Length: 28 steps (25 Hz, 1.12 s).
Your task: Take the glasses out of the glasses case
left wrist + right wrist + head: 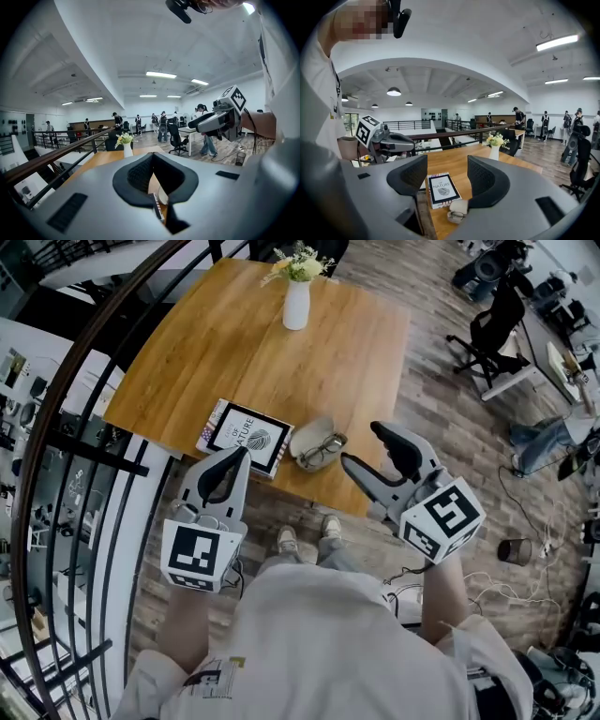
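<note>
Open glasses case (304, 434) holding glasses (323, 448), book (246, 436) beside, vase (296, 304) beyond, left gripper (243, 454) jaws together, right gripper (360, 444) jaws apart

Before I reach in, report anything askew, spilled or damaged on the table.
Nothing stands out. The vase stands upright, the book lies flat at the near edge, and the open glasses case beside it holds the glasses.
</note>
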Available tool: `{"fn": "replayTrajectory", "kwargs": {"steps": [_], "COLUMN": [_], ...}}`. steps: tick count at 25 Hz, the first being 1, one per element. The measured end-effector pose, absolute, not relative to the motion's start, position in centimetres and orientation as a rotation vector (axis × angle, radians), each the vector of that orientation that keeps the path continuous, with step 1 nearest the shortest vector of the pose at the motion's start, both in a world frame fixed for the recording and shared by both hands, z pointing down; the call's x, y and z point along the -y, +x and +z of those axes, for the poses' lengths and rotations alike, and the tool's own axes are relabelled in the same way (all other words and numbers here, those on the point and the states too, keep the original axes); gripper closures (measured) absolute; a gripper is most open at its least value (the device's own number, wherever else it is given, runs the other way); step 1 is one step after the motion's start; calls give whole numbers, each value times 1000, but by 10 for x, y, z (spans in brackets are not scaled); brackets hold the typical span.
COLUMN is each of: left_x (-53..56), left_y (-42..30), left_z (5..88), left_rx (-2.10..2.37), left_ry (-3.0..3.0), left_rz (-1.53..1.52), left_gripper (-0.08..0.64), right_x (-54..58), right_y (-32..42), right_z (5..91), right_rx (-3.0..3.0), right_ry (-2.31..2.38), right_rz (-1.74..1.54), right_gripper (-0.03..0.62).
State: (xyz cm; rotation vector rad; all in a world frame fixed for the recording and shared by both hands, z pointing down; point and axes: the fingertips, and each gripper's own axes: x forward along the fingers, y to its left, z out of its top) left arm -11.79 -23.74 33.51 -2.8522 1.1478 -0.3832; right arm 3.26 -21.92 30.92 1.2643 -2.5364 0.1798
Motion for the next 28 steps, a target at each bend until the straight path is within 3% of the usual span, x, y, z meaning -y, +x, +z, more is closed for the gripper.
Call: {"fn": "replayTrajectory", "kwargs": {"steps": [18,28], "left_x": [300,314], "left_y": [-52,-31], "left_z": [434,510], "left_rx": [-1278,-1406], "left_ry": [-2841,-2863], "left_rz": [-780,-1026], "left_gripper": [543,543], "right_x": [317,319], "right_y": [71,65], "right_z": [470,588], "right_rx": [2292,2170], "right_ry": [628,226], "right_rz": [297,337], "right_gripper": [336,336]}}
